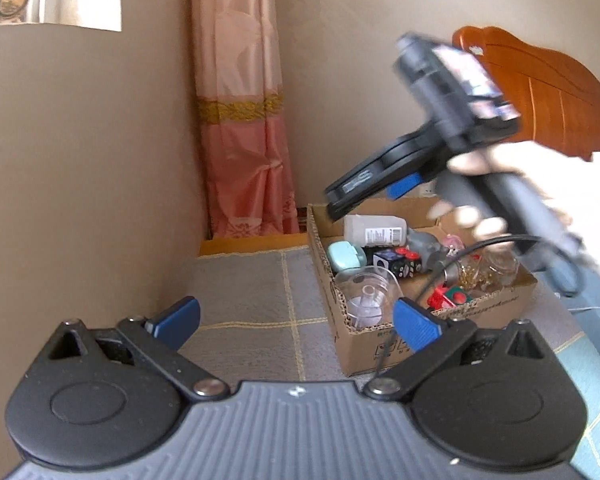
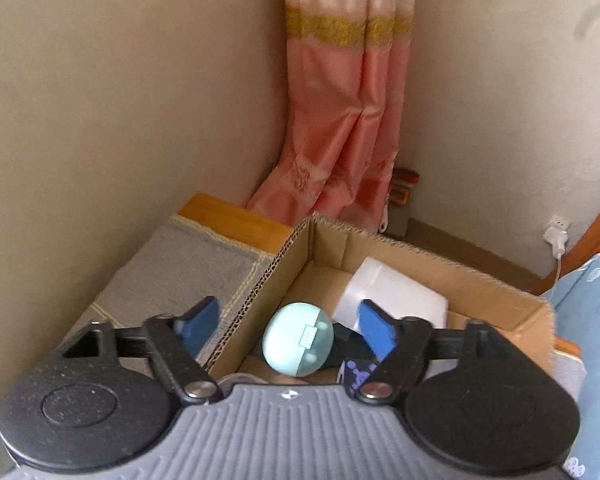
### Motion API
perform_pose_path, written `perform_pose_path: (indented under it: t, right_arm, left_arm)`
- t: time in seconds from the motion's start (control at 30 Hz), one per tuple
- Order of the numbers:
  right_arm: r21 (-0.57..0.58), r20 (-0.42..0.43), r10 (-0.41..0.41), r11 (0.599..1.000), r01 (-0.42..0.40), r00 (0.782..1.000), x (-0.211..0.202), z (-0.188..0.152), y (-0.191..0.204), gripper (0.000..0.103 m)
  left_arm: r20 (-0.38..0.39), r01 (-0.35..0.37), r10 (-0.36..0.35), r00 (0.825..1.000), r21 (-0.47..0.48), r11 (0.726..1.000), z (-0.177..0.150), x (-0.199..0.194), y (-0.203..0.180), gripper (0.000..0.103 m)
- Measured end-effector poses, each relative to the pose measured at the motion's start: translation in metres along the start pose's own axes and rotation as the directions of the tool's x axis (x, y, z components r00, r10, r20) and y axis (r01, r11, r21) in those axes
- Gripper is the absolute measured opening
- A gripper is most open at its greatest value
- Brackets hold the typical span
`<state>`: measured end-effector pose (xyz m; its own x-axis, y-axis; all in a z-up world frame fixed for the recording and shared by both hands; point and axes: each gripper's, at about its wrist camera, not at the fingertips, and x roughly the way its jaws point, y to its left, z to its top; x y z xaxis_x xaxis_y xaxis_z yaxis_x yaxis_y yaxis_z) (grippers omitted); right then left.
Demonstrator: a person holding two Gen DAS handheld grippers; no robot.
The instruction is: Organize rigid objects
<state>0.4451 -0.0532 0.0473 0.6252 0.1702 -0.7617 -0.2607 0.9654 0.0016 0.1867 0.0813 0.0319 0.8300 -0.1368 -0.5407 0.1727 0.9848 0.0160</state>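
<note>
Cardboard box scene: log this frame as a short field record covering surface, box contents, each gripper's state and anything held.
surface: grey checked mat
container: open cardboard box on the mat
box contents: mint round case, white bottle lying on its side, clear plastic dome, black dice, red toy pieces, glass jar
left gripper: open, holding nothing, beside the box
right gripper: open over the box, mint round case below between the fingers, not gripped
background: pink curtain, beige wall

The white bottle's label and the cardboard box's printing are too blurred to read.
</note>
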Motion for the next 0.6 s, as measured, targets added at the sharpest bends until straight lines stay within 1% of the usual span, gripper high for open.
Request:
perform_pose_path:
  t: [0.07, 0.13, 0.23, 0.3, 0.33, 0.37, 0.47, 0.57, 0.6]
  right_arm:
    - [-0.004, 0.036, -0.012, 1.000, 0.012, 0.999, -0.024, -0.003, 0.002, 0.096]
    - [-0.016, 0.076, -0.028, 0.999, 0.029, 0.997, -0.054, -0.013, 0.005, 0.103]
    - [-0.021, 0.149, -0.062, 0.998, 0.066, 0.987, -0.101, -0.041, 0.006, 0.103]
    - [0.010, 0.200, -0.113, 0.994, 0.113, 0.973, -0.130, -0.067, 0.005, 0.103]
    - [0.035, 0.231, -0.146, 0.989, 0.141, 0.962, -0.146, -0.084, 0.004, 0.103]
    - [0.069, 0.250, -0.196, 0.980, 0.184, 0.948, -0.160, -0.101, 0.005, 0.103]
    - [0.146, 0.265, -0.317, 0.947, 0.287, 0.911, -0.186, -0.148, 0.011, 0.103]
    - [0.233, 0.202, -0.403, 0.905, 0.356, 0.893, -0.200, -0.186, 0.016, 0.103]
    - [0.256, 0.181, -0.410, 0.897, 0.360, 0.894, -0.203, -0.196, 0.017, 0.103]
  left_arm:
    - [-0.008, -0.022, 0.022, 1.000, -0.008, 1.000, 0.001, -0.006, 0.000, 0.102]
    - [-0.033, -0.040, 0.039, 0.999, -0.020, 0.999, 0.002, -0.012, 0.001, 0.102]
    - [-0.041, -0.058, 0.055, 0.998, -0.054, 0.997, 0.000, -0.026, 0.000, 0.102]
    - [-0.046, -0.056, 0.053, 0.998, -0.074, 0.996, -0.003, -0.034, -0.005, 0.102]
    - [-0.055, -0.056, 0.051, 0.997, -0.084, 0.995, -0.005, -0.037, -0.009, 0.102]
    - [-0.061, -0.053, 0.048, 0.997, -0.091, 0.994, -0.007, -0.037, -0.013, 0.102]
    - [-0.078, -0.044, 0.038, 0.996, -0.080, 0.996, -0.016, -0.042, -0.031, 0.102]
    - [-0.094, -0.044, 0.040, 0.995, -0.036, 0.998, -0.027, -0.047, -0.054, 0.102]
    - [-0.101, -0.043, 0.040, 0.994, -0.020, 0.999, -0.031, -0.049, -0.062, 0.102]
